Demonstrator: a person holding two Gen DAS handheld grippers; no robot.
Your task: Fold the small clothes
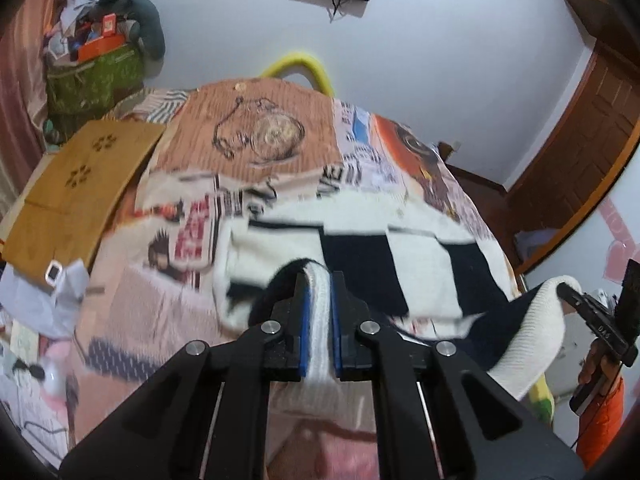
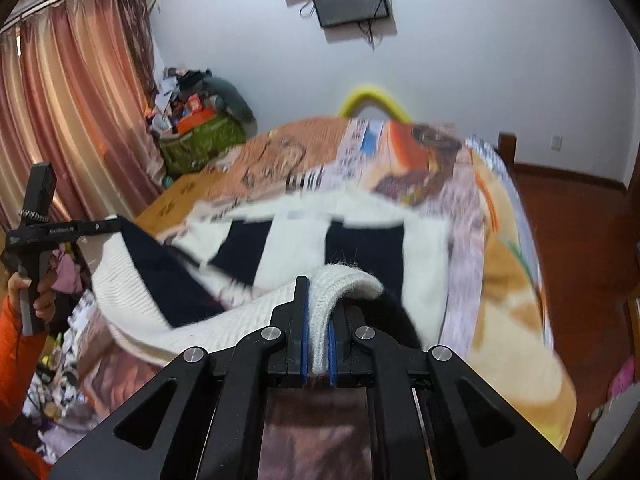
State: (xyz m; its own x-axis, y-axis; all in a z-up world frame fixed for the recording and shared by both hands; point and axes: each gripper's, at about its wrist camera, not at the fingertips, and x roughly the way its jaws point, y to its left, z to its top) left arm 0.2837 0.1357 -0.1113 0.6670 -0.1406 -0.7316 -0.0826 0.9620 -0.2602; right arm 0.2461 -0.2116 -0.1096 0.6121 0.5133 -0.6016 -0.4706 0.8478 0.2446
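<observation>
A white and navy block-patterned knit sweater [image 1: 400, 256] lies on the bed, its near hem lifted off the cover. My left gripper [image 1: 319, 280] is shut on the white ribbed hem at one end. My right gripper [image 2: 318, 286] is shut on the white ribbed hem [image 2: 352, 280] at the other end. The sweater also shows in the right wrist view [image 2: 296, 248]. The right gripper shows at the right of the left wrist view [image 1: 568, 292], the left gripper at the left of the right wrist view [image 2: 116, 224]. The hem sags between them.
The bed has a printed cover [image 1: 260, 132]. A tan board [image 1: 80, 176] lies on its left side. A green bag of clutter [image 1: 96, 76] stands in the far left corner. Curtains [image 2: 72, 100] hang on the left. Wooden floor [image 2: 572, 232] lies to the bed's right.
</observation>
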